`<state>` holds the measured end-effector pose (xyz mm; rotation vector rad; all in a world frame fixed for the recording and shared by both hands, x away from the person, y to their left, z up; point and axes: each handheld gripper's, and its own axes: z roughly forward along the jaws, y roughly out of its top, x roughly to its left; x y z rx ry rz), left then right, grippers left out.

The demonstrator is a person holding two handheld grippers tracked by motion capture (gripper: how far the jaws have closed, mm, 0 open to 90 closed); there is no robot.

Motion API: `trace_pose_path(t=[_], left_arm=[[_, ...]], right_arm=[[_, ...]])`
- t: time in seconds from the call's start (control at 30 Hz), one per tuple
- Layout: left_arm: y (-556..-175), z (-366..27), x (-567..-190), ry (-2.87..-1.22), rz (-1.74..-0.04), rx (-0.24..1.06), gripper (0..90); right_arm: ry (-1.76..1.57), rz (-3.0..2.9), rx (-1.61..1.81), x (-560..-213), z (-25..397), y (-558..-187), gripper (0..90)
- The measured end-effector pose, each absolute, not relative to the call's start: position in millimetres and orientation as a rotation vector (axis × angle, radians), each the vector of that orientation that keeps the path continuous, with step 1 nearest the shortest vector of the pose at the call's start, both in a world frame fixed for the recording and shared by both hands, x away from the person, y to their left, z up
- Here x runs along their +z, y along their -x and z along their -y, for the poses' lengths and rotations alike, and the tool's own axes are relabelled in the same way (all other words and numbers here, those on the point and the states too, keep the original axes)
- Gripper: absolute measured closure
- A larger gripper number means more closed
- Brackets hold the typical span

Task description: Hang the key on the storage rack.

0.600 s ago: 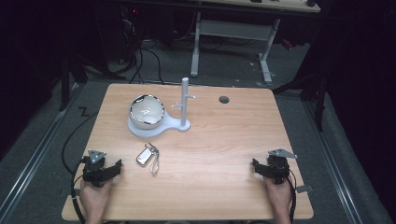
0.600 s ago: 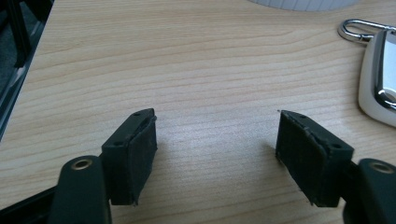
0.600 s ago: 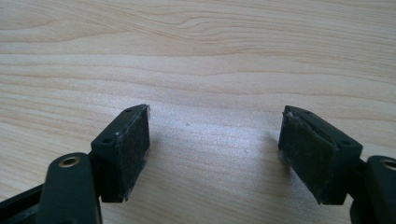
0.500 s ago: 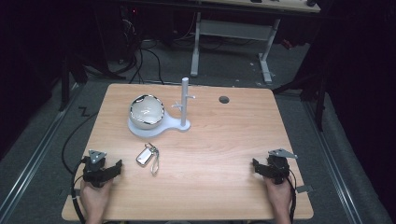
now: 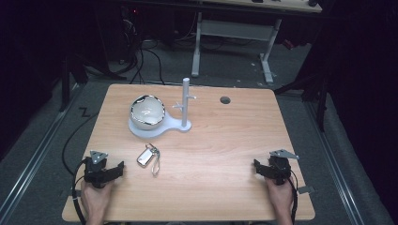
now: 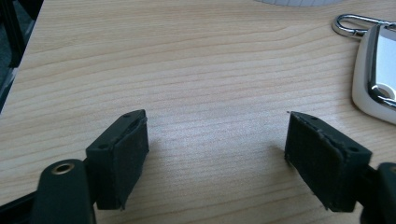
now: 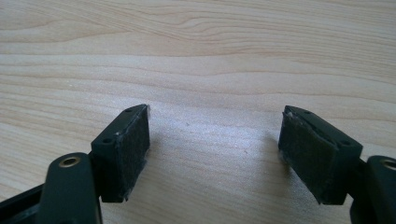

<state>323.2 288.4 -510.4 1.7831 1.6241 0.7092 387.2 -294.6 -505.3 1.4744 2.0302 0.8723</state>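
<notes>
Resting low at the frame's lower left with jaws spread wide, your left claw [image 5: 118,169] sits just beside the key fob [image 5: 147,156] on the worktop [image 5: 225,154], so slide right, straddle its silver body squarely, then close, while your right claw [image 5: 257,168] waits open.

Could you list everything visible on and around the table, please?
table: one, light wood, centre.
key fob: one, silver-white with ring and strap, front left, nearest the left claw.
stand: one, white post with pegs on a white base, rear centre.
bowl: one, shiny silver, on the stand's base.
desk frame: one, pale grey, behind the table.
left claw: one, black, open, front left.
right claw: one, black, open, front right.
</notes>
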Motion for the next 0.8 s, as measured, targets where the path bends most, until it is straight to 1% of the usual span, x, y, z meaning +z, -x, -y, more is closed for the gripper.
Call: trace_pose_path(t=[0.37, 0.8], left_arm=[[-324.0, -287.5, -510.5, -1.795, -1.621, 0.707, 18.6], [-325.5, -285.4, -510.3, -1.789, -1.627, 0.71, 19.4]], right_arm=[[-1.477, -2.029, 0.873, -505.2, 294.6, -387.4, 25.0], [-1.476, -2.028, 0.871, -505.2, 294.7, -387.7, 25.0]])
